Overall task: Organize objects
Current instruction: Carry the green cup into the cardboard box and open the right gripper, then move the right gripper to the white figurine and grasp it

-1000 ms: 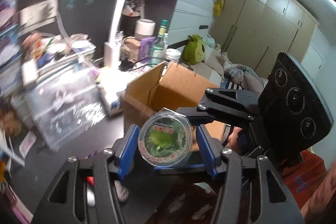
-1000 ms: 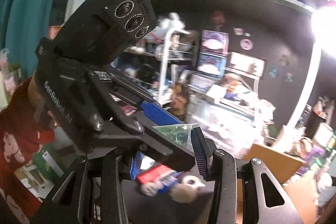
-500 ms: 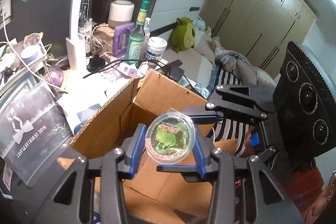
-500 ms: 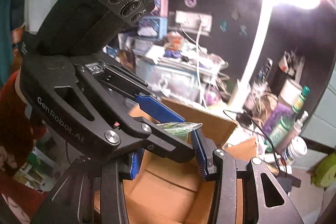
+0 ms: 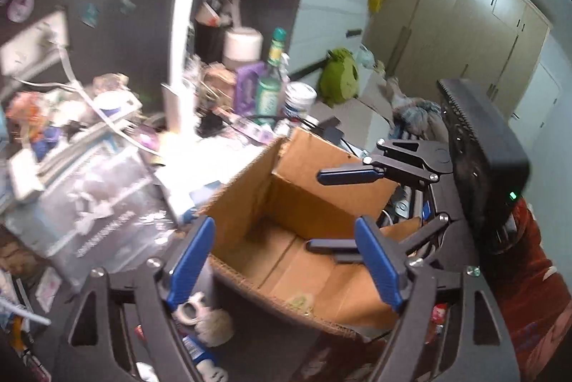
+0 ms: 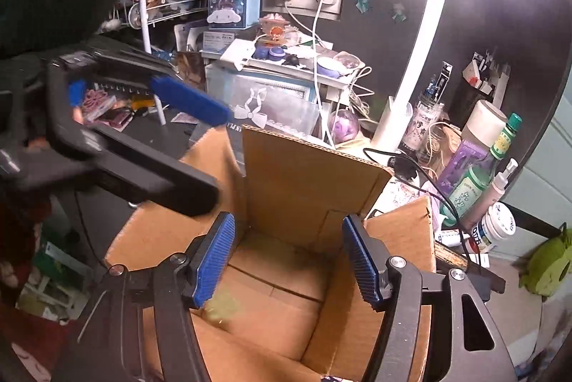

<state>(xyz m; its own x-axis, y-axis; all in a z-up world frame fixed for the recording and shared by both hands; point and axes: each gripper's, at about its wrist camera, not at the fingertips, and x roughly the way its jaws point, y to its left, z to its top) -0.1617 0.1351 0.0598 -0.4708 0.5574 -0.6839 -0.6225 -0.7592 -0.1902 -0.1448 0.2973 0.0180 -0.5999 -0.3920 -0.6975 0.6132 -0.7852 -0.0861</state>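
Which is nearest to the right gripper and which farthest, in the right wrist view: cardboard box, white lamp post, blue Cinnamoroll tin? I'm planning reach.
From the right gripper, its fingers opening with nothing between them:
1. Cardboard box, directly under and ahead of the fingers.
2. White lamp post, beyond the box, to the right.
3. Blue Cinnamoroll tin, far back against the wall, upper left.

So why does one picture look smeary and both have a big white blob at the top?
The blob is glare from the desk lamp, overexposed in both views. In the left wrist view the clutter left of the cardboard box is motion-blurred; the right wrist view is sharper, except the blurred left gripper. Both fisheye lenses bend straight edges.
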